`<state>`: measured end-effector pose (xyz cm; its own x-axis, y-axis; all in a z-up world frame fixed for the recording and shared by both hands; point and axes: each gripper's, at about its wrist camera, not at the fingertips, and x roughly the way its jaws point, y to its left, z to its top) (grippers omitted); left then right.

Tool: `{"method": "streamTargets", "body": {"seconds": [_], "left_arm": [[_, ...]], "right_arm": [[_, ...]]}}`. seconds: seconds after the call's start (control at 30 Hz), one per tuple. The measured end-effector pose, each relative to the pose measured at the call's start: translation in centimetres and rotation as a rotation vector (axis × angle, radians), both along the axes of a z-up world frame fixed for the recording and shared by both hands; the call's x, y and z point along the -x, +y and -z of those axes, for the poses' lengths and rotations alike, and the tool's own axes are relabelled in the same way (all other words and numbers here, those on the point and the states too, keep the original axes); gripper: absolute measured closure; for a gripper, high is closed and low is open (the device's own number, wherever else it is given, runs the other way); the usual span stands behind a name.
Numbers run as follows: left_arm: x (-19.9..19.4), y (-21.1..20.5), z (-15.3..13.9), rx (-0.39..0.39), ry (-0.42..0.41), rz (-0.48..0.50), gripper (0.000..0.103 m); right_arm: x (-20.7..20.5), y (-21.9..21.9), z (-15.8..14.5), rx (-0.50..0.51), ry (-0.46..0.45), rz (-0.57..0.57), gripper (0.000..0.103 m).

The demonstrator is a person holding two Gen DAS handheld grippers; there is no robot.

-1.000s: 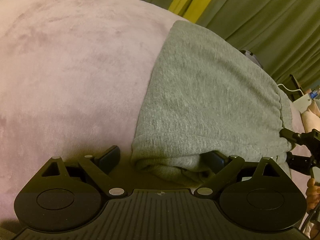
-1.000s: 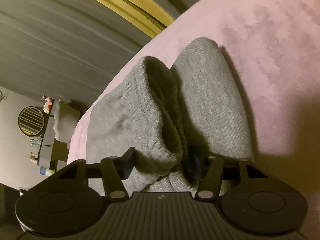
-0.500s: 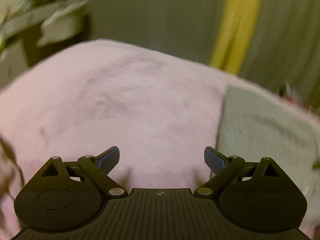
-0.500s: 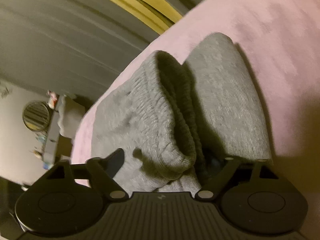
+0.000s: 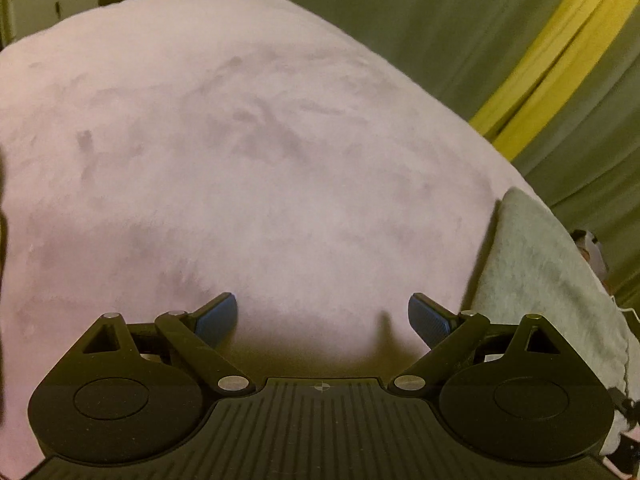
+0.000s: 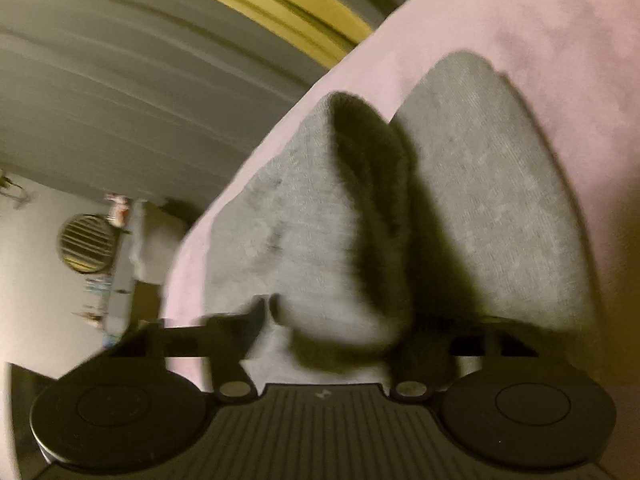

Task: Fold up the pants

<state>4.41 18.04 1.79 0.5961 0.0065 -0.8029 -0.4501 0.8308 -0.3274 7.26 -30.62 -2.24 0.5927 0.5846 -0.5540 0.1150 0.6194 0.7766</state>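
- A pink blanket (image 5: 248, 152) covers the bed. Green curtains (image 5: 420, 28) with a yellow stripe (image 5: 548, 64) hang behind it, from 12 to 3 o'clock.
- The left tongs (image 5: 323, 316) are wide open, holding nothing, over bare blanket.
- The grey pants (image 5: 548, 280) lie folded on the blanket at 3 o'clock from the left tongs.
- The right tongs (image 6: 336, 324) are blurry. A bunched fold of the pants (image 6: 320, 216) sits between them; I cannot tell if they squeeze it.
- The pants stretch from 6 toward 12 o'clock.
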Motion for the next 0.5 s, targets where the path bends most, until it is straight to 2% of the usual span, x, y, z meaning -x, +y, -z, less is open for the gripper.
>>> {"method": "streamTargets", "body": {"seconds": [0.1,0.17,0.37,0.5], "left_arm": [[0.1,0.4,0.3,0.027,0.002,-0.027,0.007],[0.0,0.3,0.4,0.022,0.011,-0.033,0.007],[0.0,0.1,0.4,0.009,0.019,-0.031,0.007],[0.1,0.1,0.4,0.007,0.017,-0.034,0.007]], "right_arm": [[0.7,1.0,-1.6,0.052,-0.041,0.000,0.064],[1.2,1.7,-3.7,0.064,-0.102,-0.010,0.065],[2.7,1.5,-9.7,-0.025,-0.282,-0.019,0.065],[3.5,0.1,-10.6,-0.072,-0.277,0.026,0.065]]}}
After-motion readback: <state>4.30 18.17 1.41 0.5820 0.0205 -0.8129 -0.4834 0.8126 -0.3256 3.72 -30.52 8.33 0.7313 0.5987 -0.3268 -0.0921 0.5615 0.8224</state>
